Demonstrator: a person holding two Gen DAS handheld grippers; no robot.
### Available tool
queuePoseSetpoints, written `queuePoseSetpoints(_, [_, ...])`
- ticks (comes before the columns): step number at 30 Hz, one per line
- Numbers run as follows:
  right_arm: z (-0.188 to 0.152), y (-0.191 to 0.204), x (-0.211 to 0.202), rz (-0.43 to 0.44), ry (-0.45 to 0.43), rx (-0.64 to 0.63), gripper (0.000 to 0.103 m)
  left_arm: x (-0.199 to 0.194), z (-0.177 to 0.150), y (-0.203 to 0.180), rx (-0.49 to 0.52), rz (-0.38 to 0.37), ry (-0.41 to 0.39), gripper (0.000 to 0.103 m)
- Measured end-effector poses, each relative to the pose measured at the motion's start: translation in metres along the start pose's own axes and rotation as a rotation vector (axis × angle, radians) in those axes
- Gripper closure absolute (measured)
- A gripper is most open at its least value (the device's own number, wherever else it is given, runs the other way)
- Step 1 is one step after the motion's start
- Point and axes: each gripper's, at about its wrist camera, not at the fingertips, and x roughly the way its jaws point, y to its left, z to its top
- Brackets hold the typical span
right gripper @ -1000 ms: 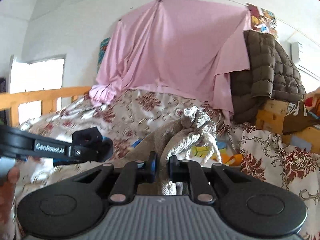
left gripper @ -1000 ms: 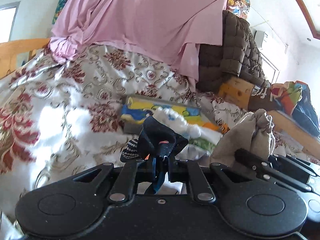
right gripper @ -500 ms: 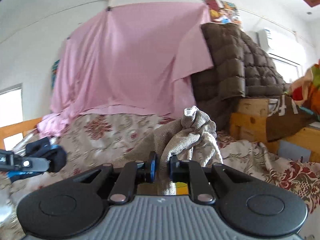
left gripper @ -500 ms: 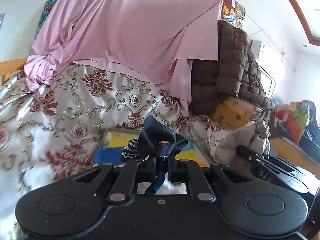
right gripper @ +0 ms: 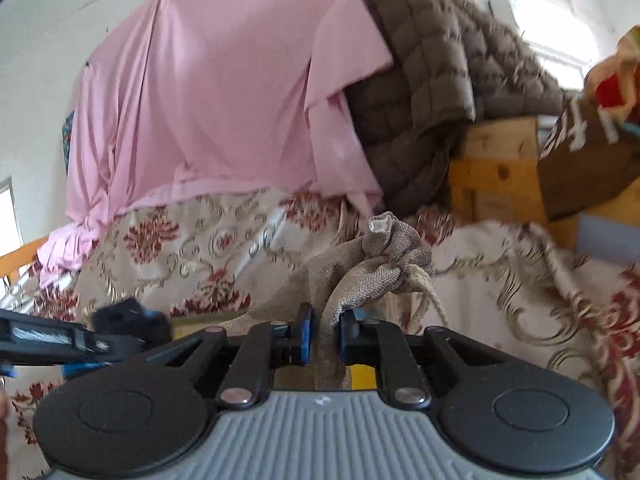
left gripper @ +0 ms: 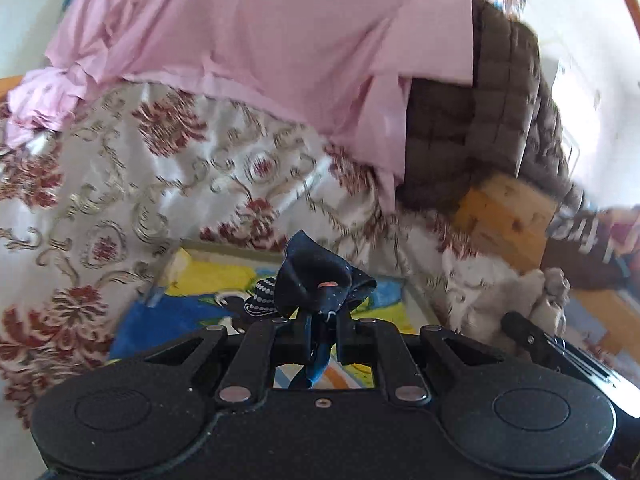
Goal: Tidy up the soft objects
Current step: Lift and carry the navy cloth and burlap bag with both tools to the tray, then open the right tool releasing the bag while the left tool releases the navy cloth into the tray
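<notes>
Left hand-held gripper (left gripper: 322, 338) pinches what looks like a navy sock (left gripper: 320, 284); right hand-held gripper (right gripper: 322, 334) clamps a beige drawstring bag (right gripper: 372, 264).

Across the upper half of my left view hangs a pink sheet (left gripper: 256, 40), its hem bunched at the far left edge. Below it, filling the left and centre, spreads a cream bedspread with red flowers (left gripper: 132, 184). At upper right I see a brown quilted jacket (left gripper: 492, 112) draped over a yellow wooden box (left gripper: 508, 216). At lower centre lies a flat yellow and blue picture mat (left gripper: 208, 280). In my right view a brown cardboard box (right gripper: 588, 160) sits at the right edge.
</notes>
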Motion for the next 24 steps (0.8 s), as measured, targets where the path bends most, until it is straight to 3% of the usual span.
queuePoseSetpoints(3, [-0.006, 0.004, 0.01, 0.002, 0.058, -0.019, 0.088, 0.026, -0.004, -0.006, 0.035, 0.003, 0.087, 0.091])
queuePoseSetpoints(10, [-0.016, 0.011, 0.02, 0.017, 0.124, -0.028, 0.085, 0.055, -0.016, -0.009, 0.063, 0.011, 0.16, 0.091])
queuePoseSetpoints(16, [-0.021, 0.012, 0.025, 0.011, 0.166, -0.031, 0.081, 0.066, -0.02, 0.003, -0.016, 0.016, 0.197, 0.091])
queuePoseSetpoints(22, [-0.022, 0.011, 0.028, 0.002, 0.201, -0.029, 0.077, 0.072, -0.024, 0.002, -0.009, 0.024, 0.227, 0.091])
queuePoseSetpoints(24, [-0.022, 0.012, 0.028, 0.014, 0.216, -0.033, 0.072, 0.072, -0.025, 0.001, 0.001, 0.029, 0.233, 0.089])
